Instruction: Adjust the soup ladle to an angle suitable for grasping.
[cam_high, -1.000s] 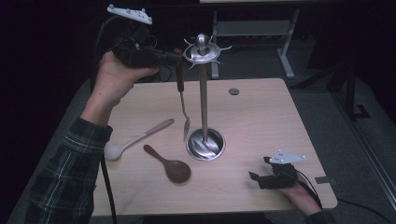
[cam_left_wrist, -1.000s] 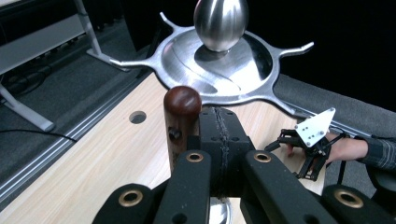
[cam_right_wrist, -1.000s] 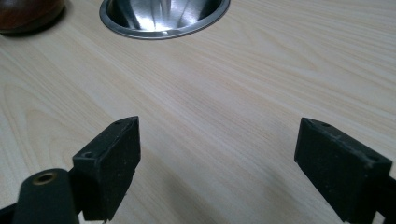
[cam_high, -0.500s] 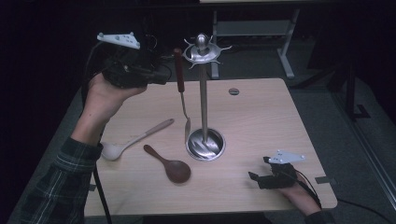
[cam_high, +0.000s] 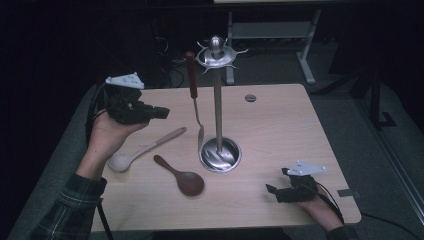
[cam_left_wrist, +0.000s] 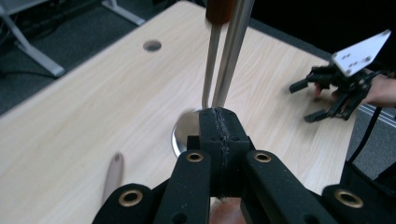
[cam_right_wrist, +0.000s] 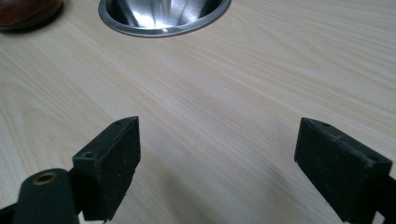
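Observation:
A metal utensil stand (cam_high: 216, 100) rises from a round steel base (cam_high: 220, 156) at mid table. A utensil with a brown handle (cam_high: 192, 75) hangs from one of its top hooks, its metal end near the base. My left gripper (cam_high: 163, 112) hovers left of the stand, shut with nothing in it; its closed jaws (cam_left_wrist: 219, 135) point at the pole (cam_left_wrist: 232, 51) and the hanging utensil (cam_left_wrist: 211, 65). My right gripper (cam_high: 273, 190) rests on the table at the front right, open and empty (cam_right_wrist: 224, 158). A pale spoon (cam_high: 145, 150) and a dark wooden spoon (cam_high: 182, 177) lie on the table.
The light wooden table (cam_high: 280, 125) has a small round hole (cam_high: 250, 98) near its far edge. Beyond it the floor is dark, with a white frame's legs (cam_high: 305, 55). The stand's base (cam_right_wrist: 163, 14) and the dark spoon (cam_right_wrist: 28, 11) lie just ahead of the right gripper.
My left gripper has come down and to the left, away from the stand's top and the hanging utensil. The utensil stays on its hook. The right gripper has not moved.

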